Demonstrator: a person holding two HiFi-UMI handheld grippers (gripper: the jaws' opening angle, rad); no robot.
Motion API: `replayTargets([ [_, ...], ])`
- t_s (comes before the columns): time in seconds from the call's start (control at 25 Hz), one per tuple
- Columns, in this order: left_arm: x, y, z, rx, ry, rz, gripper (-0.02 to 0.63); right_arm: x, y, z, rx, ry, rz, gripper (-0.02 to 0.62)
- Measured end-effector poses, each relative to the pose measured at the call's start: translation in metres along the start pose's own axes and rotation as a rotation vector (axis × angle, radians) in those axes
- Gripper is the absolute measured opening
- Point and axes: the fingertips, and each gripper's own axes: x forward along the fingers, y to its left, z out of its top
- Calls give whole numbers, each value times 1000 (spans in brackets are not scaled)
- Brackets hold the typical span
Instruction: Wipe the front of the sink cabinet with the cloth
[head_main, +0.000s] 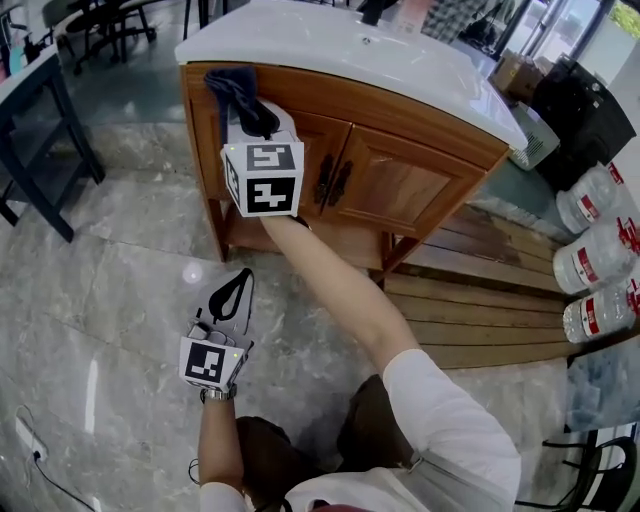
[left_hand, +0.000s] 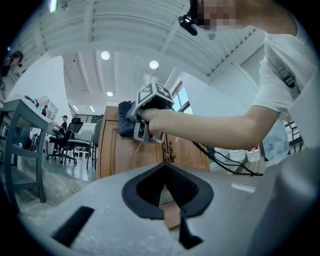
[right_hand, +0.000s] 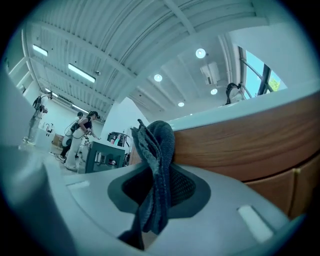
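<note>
The right gripper (right_hand: 157, 192) was pinching a bunched fold of the dark cloth (right_hand: 159, 145), which stood up between its jaws at the top left corner of the sink cabinet (right_hand: 260, 145), just below the white countertop (head_main: 330, 50). With only a narrow fold caught, a hard drag along the wood could tug the cloth free or let the jaw tips scrape the finish, and the door handles (head_main: 331, 182) further right might snag it. The left gripper (head_main: 230, 300) hung low over the floor (head_main: 120, 260), jaws pressed together on nothing, well apart from the cabinet.
</note>
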Motion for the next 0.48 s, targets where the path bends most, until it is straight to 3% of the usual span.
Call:
replayTargets([
  [0.48,6,-15,10,-17,-25,-42,2,-75,-98,14,38,-51,-126,80],
])
